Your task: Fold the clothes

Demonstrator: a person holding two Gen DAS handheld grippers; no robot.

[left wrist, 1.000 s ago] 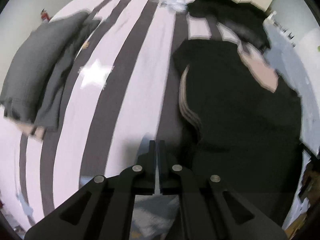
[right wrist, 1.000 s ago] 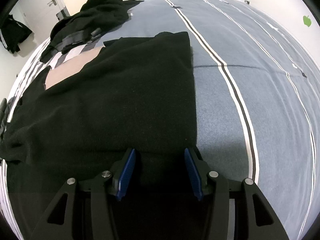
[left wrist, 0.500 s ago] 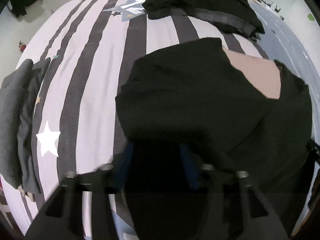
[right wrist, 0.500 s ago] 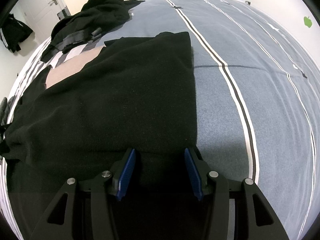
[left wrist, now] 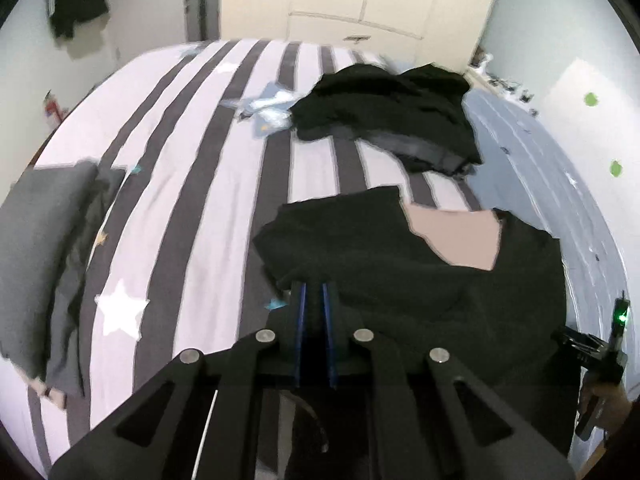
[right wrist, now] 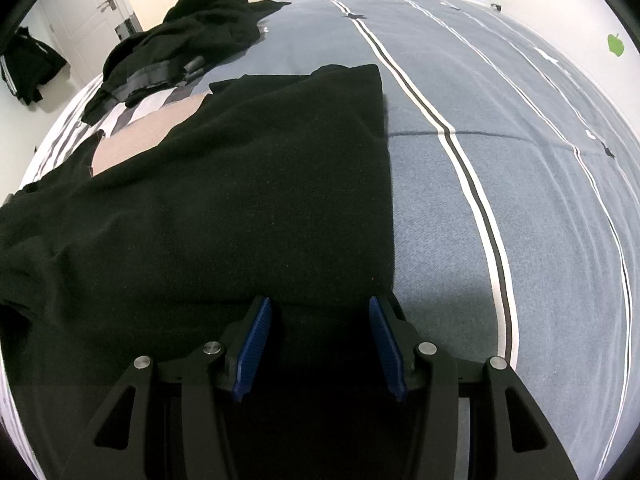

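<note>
A black garment (left wrist: 400, 288) lies spread on the bed, with a beige patch (left wrist: 460, 240) showing near its far edge. My left gripper (left wrist: 314, 292) is at the garment's left edge. Its jaws are closing, nearly together, with a fold of the black cloth pinched between the blue pads (left wrist: 302, 320). In the right wrist view the same garment (right wrist: 220, 200) fills the left half. My right gripper (right wrist: 320, 308) stands open over its near right corner, and black cloth lies between the spread pads (right wrist: 256, 336) without being pressed.
A heap of black clothes (left wrist: 384, 120) lies farther up the bed, seen too as the heap (right wrist: 180, 48). Folded grey clothes (left wrist: 40, 260) sit at the left edge of the striped cover (left wrist: 192, 184). Blue bedding (right wrist: 520, 160) extends right. A hand (left wrist: 600, 400) shows at the lower right.
The left gripper swung from the striped cover onto the garment's left edge, opened, then closed on the cloth and rose a little. The right gripper has not moved.
</note>
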